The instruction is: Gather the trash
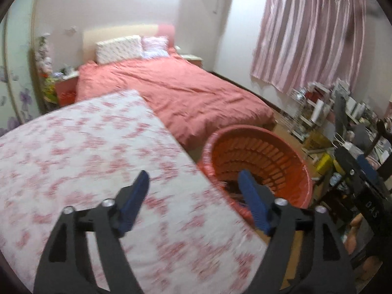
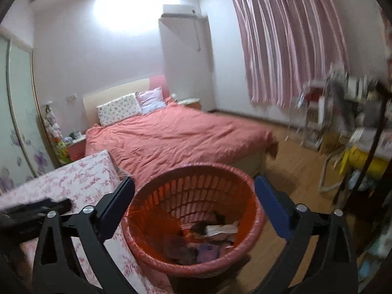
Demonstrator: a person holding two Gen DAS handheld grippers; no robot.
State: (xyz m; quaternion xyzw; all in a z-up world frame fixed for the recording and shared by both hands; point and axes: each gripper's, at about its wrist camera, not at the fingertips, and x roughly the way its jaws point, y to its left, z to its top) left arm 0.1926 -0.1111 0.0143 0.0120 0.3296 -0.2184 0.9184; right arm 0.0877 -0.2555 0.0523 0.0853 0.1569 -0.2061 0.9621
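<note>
A red slotted basket (image 2: 196,191) lined with a pinkish bag stands on the wooden floor beside a table with a white and pink floral cloth (image 1: 85,147). White paper (image 2: 221,229) and purple and dark scraps lie at its bottom. My right gripper (image 2: 194,180) hangs open above the basket, one blue-padded finger on each side of its rim, nothing between them. My left gripper (image 1: 193,175) is open over the table's right edge, with the basket (image 1: 257,152) just to its right. It holds nothing.
A bed with a coral cover (image 1: 183,93) lies beyond the table and basket. Pink curtains (image 2: 281,49) hang at the right. Cluttered shelves and a desk (image 1: 318,112) crowd the right side. Wooden floor (image 2: 294,171) shows between bed and shelves.
</note>
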